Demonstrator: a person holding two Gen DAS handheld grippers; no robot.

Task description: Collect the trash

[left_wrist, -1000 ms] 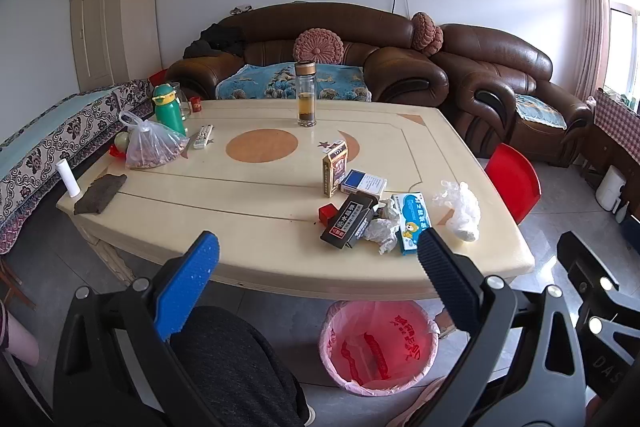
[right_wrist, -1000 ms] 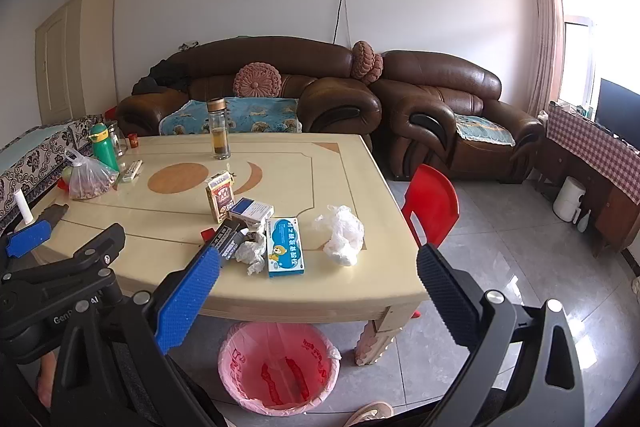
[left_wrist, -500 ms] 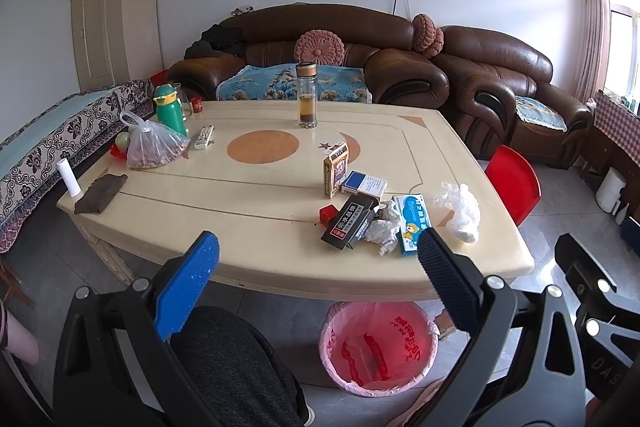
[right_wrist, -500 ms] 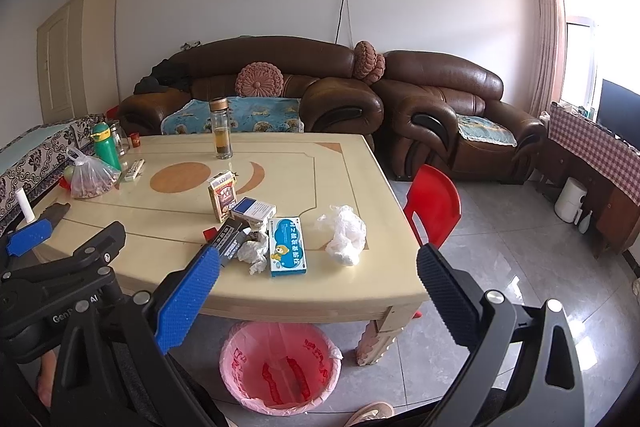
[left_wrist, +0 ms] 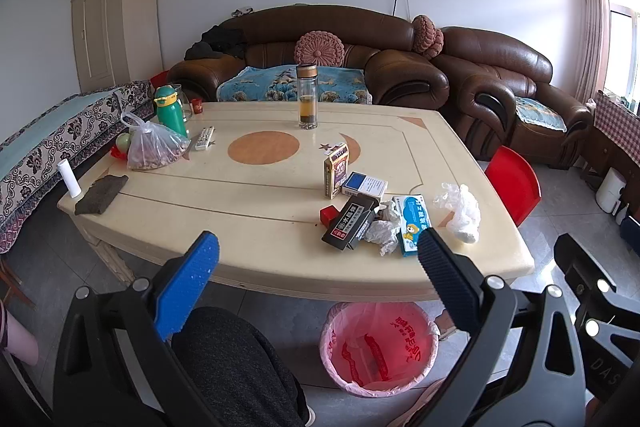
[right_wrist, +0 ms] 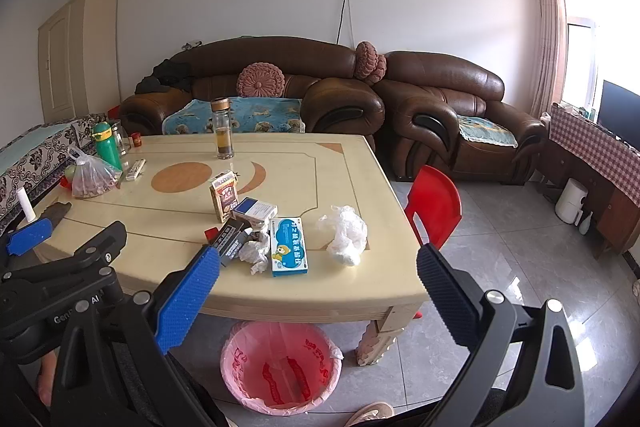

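1. Left wrist view: my left gripper (left_wrist: 316, 267) hangs wide and empty, short of the table's (left_wrist: 256, 259) near edge. The crumpled tissue (left_wrist: 380, 233) lies near the near right corner, between the black box (left_wrist: 350, 221) and the blue box (left_wrist: 410, 227).
2. Right wrist view: my right gripper (right_wrist: 318, 279) is wide, empty. The plastic wrap (right_wrist: 346, 235) by the right edge looks light and soft; pinch its bunched top. The pink-lined bin (right_wrist: 280, 367) waits below.
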